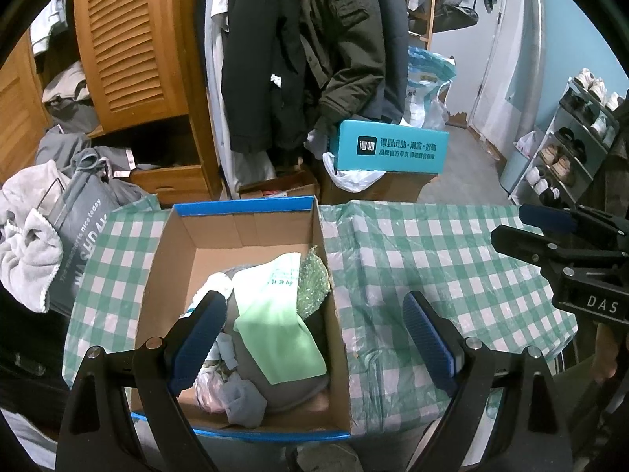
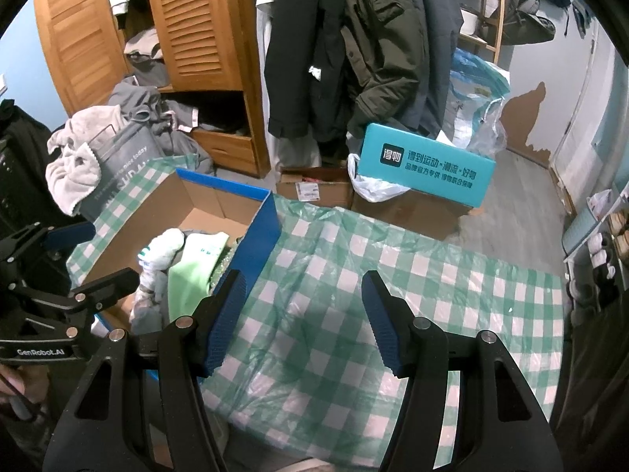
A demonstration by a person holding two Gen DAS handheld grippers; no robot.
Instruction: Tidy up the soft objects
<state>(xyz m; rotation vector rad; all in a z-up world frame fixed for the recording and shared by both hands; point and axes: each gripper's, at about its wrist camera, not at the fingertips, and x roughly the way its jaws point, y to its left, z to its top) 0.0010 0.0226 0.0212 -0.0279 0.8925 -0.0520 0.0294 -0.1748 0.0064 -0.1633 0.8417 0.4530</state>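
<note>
Nearest of all, the left gripper (image 1: pixel 314 338) hangs over the open cardboard box (image 1: pixel 177 275), its jaws spread wide with nothing between the blue ribbed pads (image 1: pixel 200 338); one pad sits above the box's contents and the other out over the tablecloth beside the box wall. Inside the box lies the heap of soft things: a pale green cloth (image 1: pixel 275 338) on top, a grey sock (image 1: pixel 241 401) at the near end, a white bundle with green print (image 1: pixel 271 275) further back, and a sparkly green scrubber-like piece (image 1: pixel 314 279) against the right wall (what lies underneath is too jumbled to name). The right gripper (image 2: pixel 302 318) hovers over bare tablecloth just right of the box, its jaws also standing well apart and empty, its left pad close to the box's blue outer wall (image 2: pixel 259 236). The green-and-white checked tablecloth (image 2: pixel 432 275), covered by a clear plastic film, spreads across the table under both.

Beyond the table's far edge stand brown cartons on the floor, with a teal shoebox (image 2: pixel 426 165) bearing white characters resting on one and a white plastic bag (image 2: pixel 369 188) tucked beneath it. To the left a grey printed bag (image 1: pixel 82 228) holds a pale towel (image 1: pixel 27 259). Further back, dark coats (image 1: pixel 298 51) hang in a row beside a wooden louvred wardrobe (image 1: pixel 129 39) spilling grey clothes, and a shoe rack (image 1: pixel 570 141) lines the right wall.
</note>
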